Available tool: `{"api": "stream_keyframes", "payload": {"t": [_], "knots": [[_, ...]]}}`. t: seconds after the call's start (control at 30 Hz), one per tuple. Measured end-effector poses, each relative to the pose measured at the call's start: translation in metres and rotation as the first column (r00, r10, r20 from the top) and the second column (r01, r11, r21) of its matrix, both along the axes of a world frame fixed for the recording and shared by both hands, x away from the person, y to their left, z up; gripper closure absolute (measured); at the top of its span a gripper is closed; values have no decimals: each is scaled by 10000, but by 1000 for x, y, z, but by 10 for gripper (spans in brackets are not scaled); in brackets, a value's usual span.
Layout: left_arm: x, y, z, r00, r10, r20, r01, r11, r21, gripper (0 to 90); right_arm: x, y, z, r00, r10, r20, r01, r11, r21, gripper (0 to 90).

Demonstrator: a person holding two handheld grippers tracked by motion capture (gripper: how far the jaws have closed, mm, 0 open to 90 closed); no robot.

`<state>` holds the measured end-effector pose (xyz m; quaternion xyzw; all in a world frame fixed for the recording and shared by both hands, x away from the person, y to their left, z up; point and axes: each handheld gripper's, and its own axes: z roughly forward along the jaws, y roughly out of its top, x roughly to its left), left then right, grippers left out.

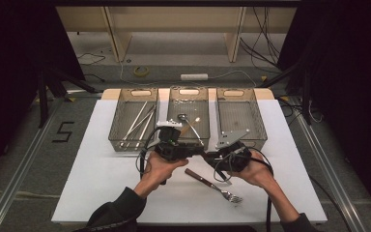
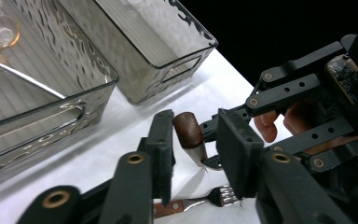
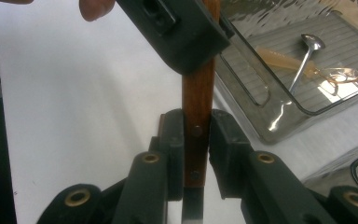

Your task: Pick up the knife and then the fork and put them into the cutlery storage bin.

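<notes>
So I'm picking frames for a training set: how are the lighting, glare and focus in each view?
High view: white table bright, surroundings near black, detail soft. Left gripper view: near fingers blurred, wooden knife handle fairly sharp, rippled reflections on the clear bins. Right gripper view: handle sharp, bright glare on the bin's rim, spoon softer.

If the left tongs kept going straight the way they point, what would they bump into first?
Probably the wooden-handled knife, whose handle end sits right between the left tongs. Beyond it are the right tongs holding it; depth is hard to judge.
</notes>
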<state>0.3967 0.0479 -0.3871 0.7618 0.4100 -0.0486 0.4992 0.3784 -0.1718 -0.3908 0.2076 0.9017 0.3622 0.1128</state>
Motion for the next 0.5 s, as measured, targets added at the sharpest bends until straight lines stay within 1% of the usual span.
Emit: {"api": "stream_keyframes", "payload": {"t": [0.1,0.2,0.23,0.27,0.3,0.33,0.37,0.4,0.43,0.47,0.5], "knots": [[1,1,-2,9999,57,-105,-58,9999,-144,717,0,0,0,10000,-13,9,13,10000,39,766],[3,3,-4,9994,107,-337,-121,9991,-406,738,0,-1,0,10000,30,28,-30,10000,6,765],[3,4,-5,9993,218,-319,-228,9993,-304,764,0,-1,0,10000,37,-2,-37,10000,30,791],[5,6,-7,9986,61,-521,-97,9976,-690,767,-1,-3,2,9995,-140,269,136,9998,159,900],[7,8,-9,9954,60,-952,-175,9926,-1203,788,0,-5,4,9997,-180,188,173,9992,358,900],[6,8,-9,9963,85,-860,-189,9925,-1211,795,0,-8,7,9996,-191,202,183,9990,400,900],[6,7,-9,9965,161,-816,-262,9919,-1242,797,0,-8,7,9998,-86,196,81,9996,260,880],[5,6,-9,9968,216,-773,-313,9914,-1267,798,-1,-7,7,9999,-71,100,70,9999,93,837],[5,5,-8,9968,171,-777,-269,9914,-1279,799,-2,-7,7,10000,8,95,-7,9999,-144,778],[5,5,-7,9972,141,-737,-232,9920,-1243,800,-1,-8,9,10000,89,-39,-90,9998,-153,711],[5,5,-5,9974,185,-692,-270,9919,-1238,800,0,-9,10,9996,65,-266,-65,10000,-2,662]]}}
